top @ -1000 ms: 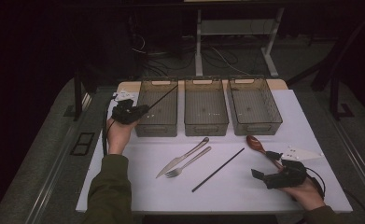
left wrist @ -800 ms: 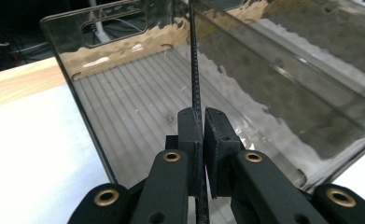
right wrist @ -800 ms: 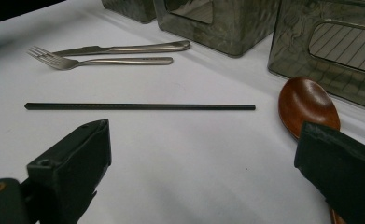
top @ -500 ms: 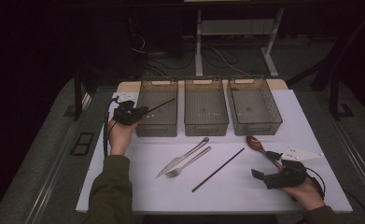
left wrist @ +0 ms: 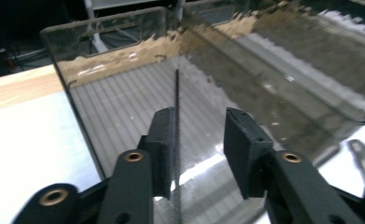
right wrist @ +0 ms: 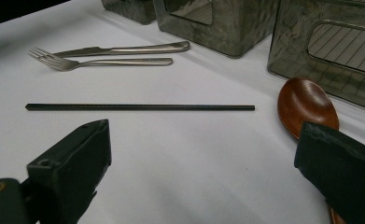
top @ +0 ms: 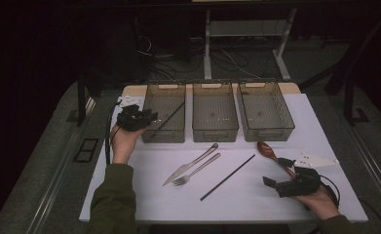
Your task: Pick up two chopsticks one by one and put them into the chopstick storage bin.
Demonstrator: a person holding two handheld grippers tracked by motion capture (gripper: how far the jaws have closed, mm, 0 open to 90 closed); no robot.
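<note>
A: Now that the left tongs [left wrist: 196, 135] have just been opening, is the chopstick [left wrist: 177, 100] loose?

B: Looks so. The jaws stand apart and the stick runs along one pad only, with a clear gap to the other. Half a second ago it stuck out of shut tongs, up over the left bin [top: 164, 111]; now its far end points down into that bin, ahead of the jaws.

A: So it's dropped in?

B: Nearly, I'd judge. The near end lies between the jaws above the bin's near wall, so it may be leaning there rather than flat on the floor.

A: And the right tongs [top: 281, 174]?

B: Wide open, holding nothing, low over the mat. The second chopstick [right wrist: 140, 107] lies crosswise just ahead of them, the spoon [right wrist: 307, 107] by their right jaw, the fork [right wrist: 101, 62] and knife [right wrist: 124, 48] farther off.

A: Next?

B: Probably the second stick, into the same bin.
</note>
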